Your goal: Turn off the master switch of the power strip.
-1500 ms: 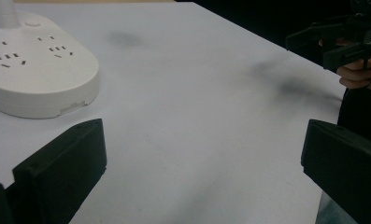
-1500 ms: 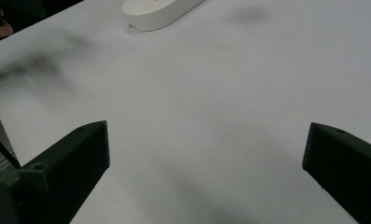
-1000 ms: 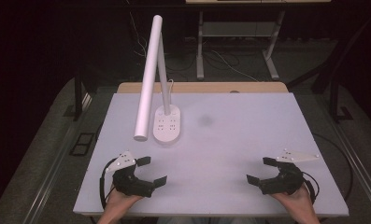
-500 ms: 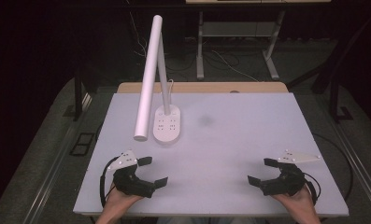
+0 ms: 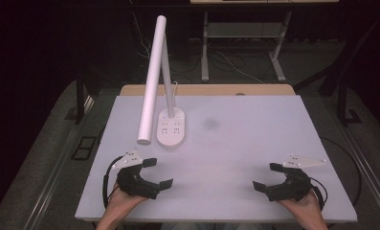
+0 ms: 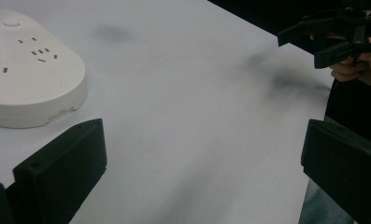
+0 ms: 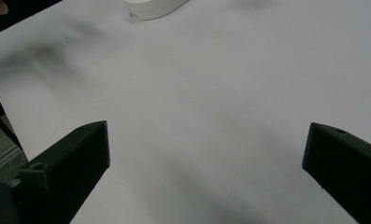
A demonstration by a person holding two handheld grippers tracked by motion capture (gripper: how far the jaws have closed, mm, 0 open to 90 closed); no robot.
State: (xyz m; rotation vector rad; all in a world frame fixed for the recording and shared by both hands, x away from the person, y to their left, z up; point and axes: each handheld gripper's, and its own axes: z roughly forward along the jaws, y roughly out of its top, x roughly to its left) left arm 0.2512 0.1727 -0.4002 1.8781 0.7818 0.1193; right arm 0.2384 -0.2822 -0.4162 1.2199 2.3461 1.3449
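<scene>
High view: we hold the left tongs (image 5: 151, 172) and the right tongs (image 5: 268, 176) low at the near edge of the white surface (image 5: 254, 139), well apart, both spread wide with nothing between their jaws. We judge this a ready stance, each pair turned inward toward the middle so either can set off. The nearest thing is the white desk lamp (image 5: 151, 81), whose oval base (image 5: 172, 128) stands just ahead of the left tongs and far across from the right tongs; its long tube head slants down toward us and ends near the left tongs. In the left gripper view the base (image 6: 29, 88) sits ahead of the left jaw, cut off at the frame edge, with socket slots on top; its stem is barely visible. In the right gripper view the base (image 7: 150, 7) is a cropped sliver far beyond the jaws.
</scene>
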